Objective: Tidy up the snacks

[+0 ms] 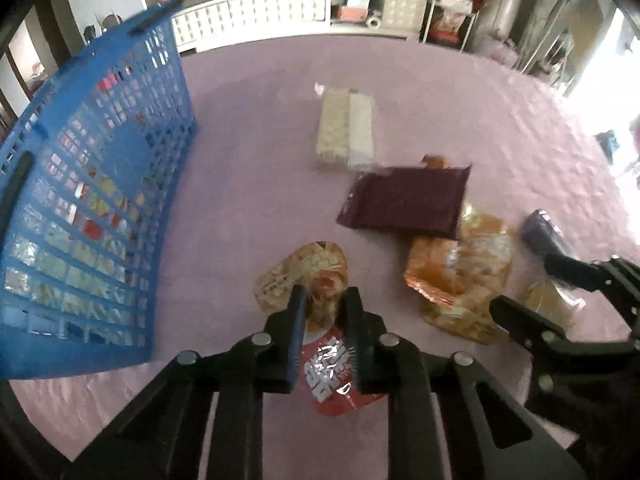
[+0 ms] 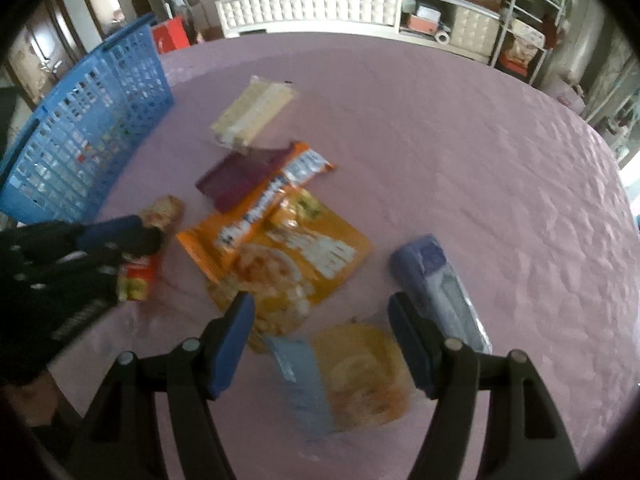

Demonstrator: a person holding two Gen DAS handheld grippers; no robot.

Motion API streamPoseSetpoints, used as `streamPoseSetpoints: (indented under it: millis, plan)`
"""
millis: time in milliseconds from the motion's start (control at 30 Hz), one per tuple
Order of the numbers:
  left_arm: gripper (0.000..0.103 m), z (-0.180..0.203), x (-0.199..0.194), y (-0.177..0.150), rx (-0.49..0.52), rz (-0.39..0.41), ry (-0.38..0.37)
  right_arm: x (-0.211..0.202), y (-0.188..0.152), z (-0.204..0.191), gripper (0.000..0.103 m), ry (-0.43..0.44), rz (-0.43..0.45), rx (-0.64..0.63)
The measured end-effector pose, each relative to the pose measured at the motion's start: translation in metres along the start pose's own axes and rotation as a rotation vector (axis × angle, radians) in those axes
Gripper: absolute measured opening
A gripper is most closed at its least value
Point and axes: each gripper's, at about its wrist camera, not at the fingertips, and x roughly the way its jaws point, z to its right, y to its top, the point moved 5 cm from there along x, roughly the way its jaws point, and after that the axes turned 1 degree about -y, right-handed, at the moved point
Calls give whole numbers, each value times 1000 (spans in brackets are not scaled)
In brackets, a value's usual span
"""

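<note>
A: Left wrist view: the left gripper has its jaws drawn in narrow on a red and tan snack packet, the blue pads pressing its crumpled middle. The packet lies near the table's near edge, just right of the blue basket.

B: And the basket?

A: The blue plastic basket stands along the left edge of the pink tablecloth, its lattice wall toward the packet, and foil packs show through the holes. The two are close but apart.

B: What lies further out?

A: Toward the middle of the cloth, a dark maroon pouch overlaps an orange bag. Beyond them, toward the far edge, sits a clear pack of pale wafers.

B: And the other hand?

A: In the right wrist view the right gripper hangs with its jaws standing wide, gripping nothing. Under and between them lies a blurred yellow pack with a pale blue end; whether the pads touch it I cannot tell. A purple and silver wrapped pack lies just beside the right-hand finger, nearer the table's right edge.

B: Anything off the table?

A: A white tufted cabinet runs along the far wall, with open shelves to its right.
</note>
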Motion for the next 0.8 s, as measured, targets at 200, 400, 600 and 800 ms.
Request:
streamPoseSetpoints:
  millis: [200,400,600,800]
  plan:
    - [15,-18,-25,-12,1,44,-72,-10,5,0,74,36,-17,-24]
    - [15,-17,-32,-17,17,53,-124,-12,16,-35,93,2,-21,-327]
    - [15,-16,-33,-26,21,39,-136,12,21,-48,93,16,-92,-486]
    - [15,-5,-31,-28,38,49,-152,31,27,-46,93,39,-135,-589]
